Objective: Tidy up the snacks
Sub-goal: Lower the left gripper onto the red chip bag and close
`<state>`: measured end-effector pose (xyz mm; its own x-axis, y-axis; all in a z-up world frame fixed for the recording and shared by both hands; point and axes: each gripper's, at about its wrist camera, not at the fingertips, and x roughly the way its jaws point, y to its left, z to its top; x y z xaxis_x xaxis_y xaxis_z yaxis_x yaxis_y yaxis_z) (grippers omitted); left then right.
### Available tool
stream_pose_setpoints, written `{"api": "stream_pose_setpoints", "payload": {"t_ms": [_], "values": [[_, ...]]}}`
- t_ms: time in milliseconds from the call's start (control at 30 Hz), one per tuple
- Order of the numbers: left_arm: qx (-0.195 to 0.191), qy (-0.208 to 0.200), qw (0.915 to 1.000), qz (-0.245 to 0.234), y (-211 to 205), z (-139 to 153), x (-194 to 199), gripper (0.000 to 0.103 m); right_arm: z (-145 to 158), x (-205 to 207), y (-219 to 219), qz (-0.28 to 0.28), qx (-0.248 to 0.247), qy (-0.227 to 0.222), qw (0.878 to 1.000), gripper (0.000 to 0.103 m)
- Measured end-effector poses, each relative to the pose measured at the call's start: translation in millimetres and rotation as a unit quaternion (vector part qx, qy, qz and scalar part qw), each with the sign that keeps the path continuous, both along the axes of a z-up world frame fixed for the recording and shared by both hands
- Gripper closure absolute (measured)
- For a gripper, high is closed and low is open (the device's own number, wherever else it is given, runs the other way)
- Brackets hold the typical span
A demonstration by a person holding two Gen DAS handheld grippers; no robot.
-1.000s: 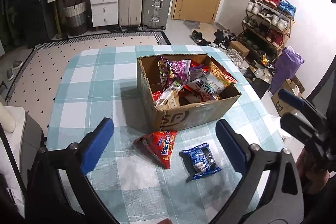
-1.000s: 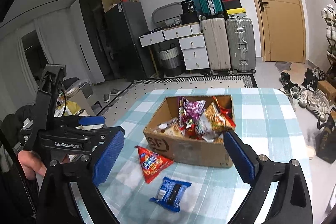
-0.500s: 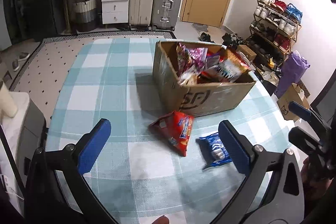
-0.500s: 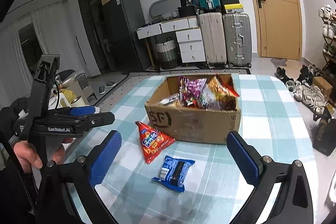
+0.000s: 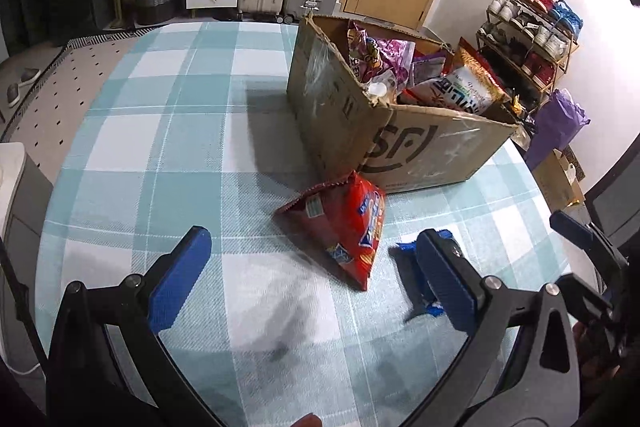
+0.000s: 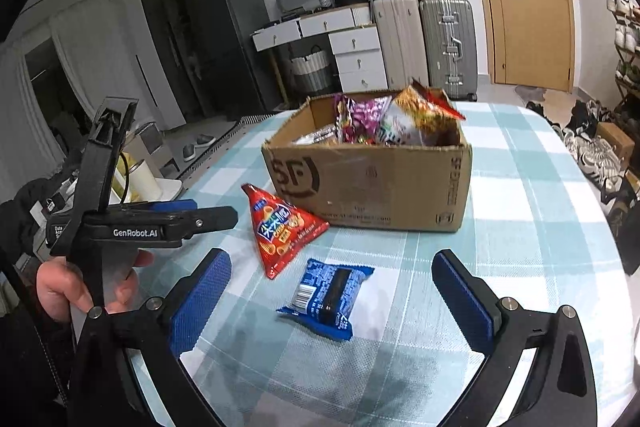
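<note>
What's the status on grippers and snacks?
Left gripper and right gripper open, empty. Red bag and blue packet on the table, outside the box. Nothing blocking.

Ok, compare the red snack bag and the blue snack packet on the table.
The red snack bag is a puffed triangular pouch beside the cardboard box; the blue snack packet is flatter, rectangular, and farther from the box. Both lie on the checked tablecloth, outside the box, ungripped.

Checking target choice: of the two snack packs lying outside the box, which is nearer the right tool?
The blue pack, lying flat between the right tool's open fingers; the red triangular bag sits farther, beside the box.
</note>
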<state>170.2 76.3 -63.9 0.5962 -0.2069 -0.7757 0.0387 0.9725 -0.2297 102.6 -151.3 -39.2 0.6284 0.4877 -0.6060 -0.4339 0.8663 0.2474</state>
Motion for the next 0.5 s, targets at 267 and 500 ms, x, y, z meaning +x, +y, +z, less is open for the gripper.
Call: {"api": "stream_pose_setpoints", "payload": {"t_ms": [267,500], "values": [[-0.017,-0.012,0.9998,-0.004,-4,-18,28,0.001,-18,9,-5,-0.007,0.013,0.021,1.000,0.001],[-0.012,-0.004,0.9998,-0.016,-11,-37,49,0.002,-25,16,-12,-0.012,0.020,0.030,0.999,0.001]]}}
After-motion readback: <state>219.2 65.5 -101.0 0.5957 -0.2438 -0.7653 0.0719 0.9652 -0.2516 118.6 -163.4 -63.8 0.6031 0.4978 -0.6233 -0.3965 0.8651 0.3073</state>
